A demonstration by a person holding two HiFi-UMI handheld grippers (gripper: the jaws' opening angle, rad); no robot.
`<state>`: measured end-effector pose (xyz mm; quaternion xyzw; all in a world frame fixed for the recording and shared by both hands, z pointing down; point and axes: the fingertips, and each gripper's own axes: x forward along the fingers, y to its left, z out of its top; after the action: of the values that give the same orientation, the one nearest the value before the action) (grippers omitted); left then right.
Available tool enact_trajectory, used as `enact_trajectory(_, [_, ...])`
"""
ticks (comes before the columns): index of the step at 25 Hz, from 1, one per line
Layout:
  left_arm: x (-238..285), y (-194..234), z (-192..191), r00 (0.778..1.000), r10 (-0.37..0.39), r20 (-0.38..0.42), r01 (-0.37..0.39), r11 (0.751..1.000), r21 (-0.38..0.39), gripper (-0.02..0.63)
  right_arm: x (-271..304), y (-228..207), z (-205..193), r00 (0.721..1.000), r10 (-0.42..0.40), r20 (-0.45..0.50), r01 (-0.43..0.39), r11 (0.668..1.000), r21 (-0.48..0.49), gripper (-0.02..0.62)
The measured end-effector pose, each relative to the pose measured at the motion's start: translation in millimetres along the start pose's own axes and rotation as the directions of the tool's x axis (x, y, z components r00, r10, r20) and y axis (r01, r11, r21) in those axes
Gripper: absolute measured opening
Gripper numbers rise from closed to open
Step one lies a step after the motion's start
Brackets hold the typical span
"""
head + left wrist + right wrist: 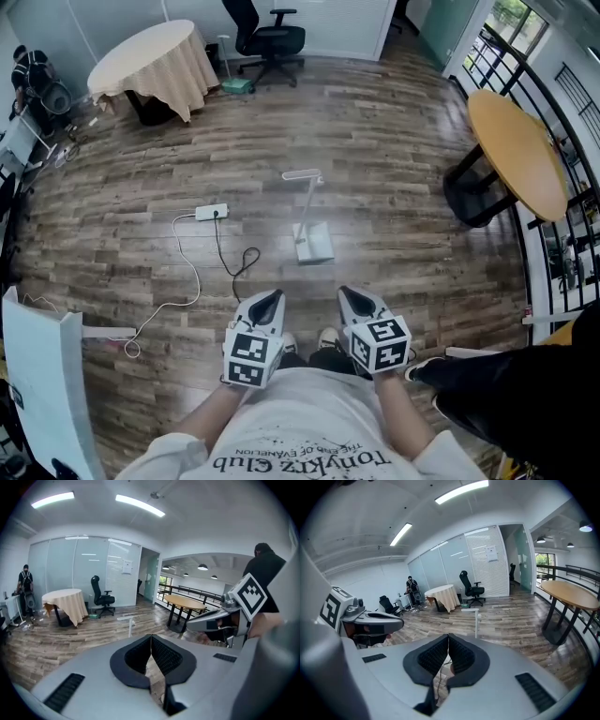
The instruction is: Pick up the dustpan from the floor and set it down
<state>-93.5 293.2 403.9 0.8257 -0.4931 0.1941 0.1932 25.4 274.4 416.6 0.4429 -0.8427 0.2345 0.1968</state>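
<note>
- Dustpan point(313, 244) stands on the wooden floor point(394, 141) out in front of the person. Its white pan sits flat on the boards and its long handle stands upright, with the grip bar at the top.
- Nothing touches the dustpan. It is well apart from both grippers, straight ahead of the gap between them.
- Left gripper point(274, 294) is held out from the body on a forearm bent at the elbow, its nose tipped down towards the floor and its marker cube close to the wrist.
- In the left gripper view the two dark ribbed pads meet at their tips, so the jaws are closed with nothing between them.
- Right gripper point(346, 292) is held the same way, level with the left one and just beside it, also sloping downwards.
- Its jaws are likewise pressed together at the tips and hold nothing. Only floor shows through the small gap below the pads.
- The person's shoes point(325, 337) show between the two grippers, low in the head view.
- A white power strip point(211, 213) lies to the left of the dustpan, and its cable point(194, 274) trails across the boards towards the person.
- Further off are a round table with a cream cloth point(155, 56), a black office chair point(269, 39) and a round wooden table point(517, 150) by the railing point(525, 70).
- Someone in dark clothes point(511, 384) stands close on the person's right.
</note>
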Motion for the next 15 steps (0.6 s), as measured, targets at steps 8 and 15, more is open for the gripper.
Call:
enact_trajectory(8, [1.2, 4.1, -12.1, 0.998, -0.055, -0.024, 0.055, 0.998, -0.011, 0.025, 1.9, -3.3, -5.5, 0.999, -0.045, 0.009, 0.045, 0.999, 0.026, 0.026])
enact_trajectory(15, [26.5, 25.5, 4.3, 0.999, -0.031, -0.017, 0.031, 0.999, -0.035, 0.025, 23.6, -19.8, 6.1, 0.999, -0.035, 0.009, 0.035, 0.999, 0.035, 0.026])
